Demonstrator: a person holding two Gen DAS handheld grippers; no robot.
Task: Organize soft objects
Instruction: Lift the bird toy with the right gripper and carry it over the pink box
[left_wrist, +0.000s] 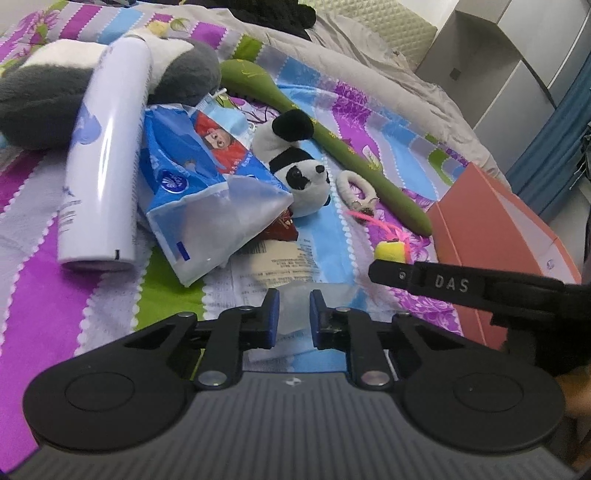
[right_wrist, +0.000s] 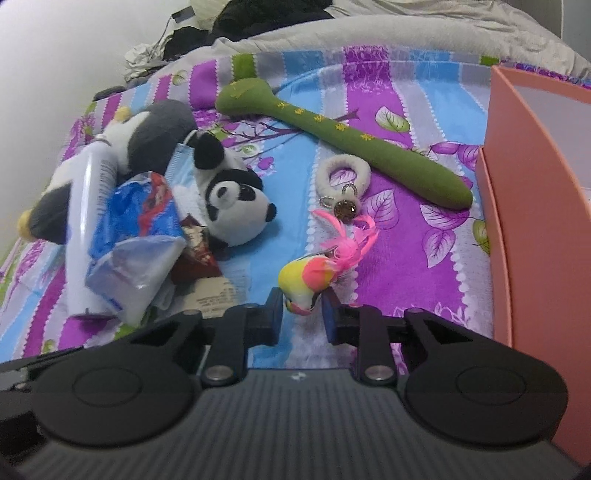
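Right gripper (right_wrist: 302, 309) pinching the small yellow-pink toy bird (right_wrist: 304, 282), pads pressed on its lower body, pink feather tail sticking up beyond the fingers. Left gripper (left_wrist: 294, 317) nearly pressed together over a clear plastic wrapper (left_wrist: 317, 295) on the bed (left_wrist: 44, 258); can't tell if the pads actually grip the plastic. Ahead of the right gripper: white fuzzy hair tie (right_wrist: 341, 173), then long green plush stick (right_wrist: 343, 142) lying diagonal. Ahead-left: small panda plush (right_wrist: 232, 199), touching a blue tissue pack (right_wrist: 136, 210) and white bottle (right_wrist: 86, 221); bigger grey-white plush (right_wrist: 147, 136) behind those. Orange box (right_wrist: 535, 206) just right of the right gripper, standing on the bed.
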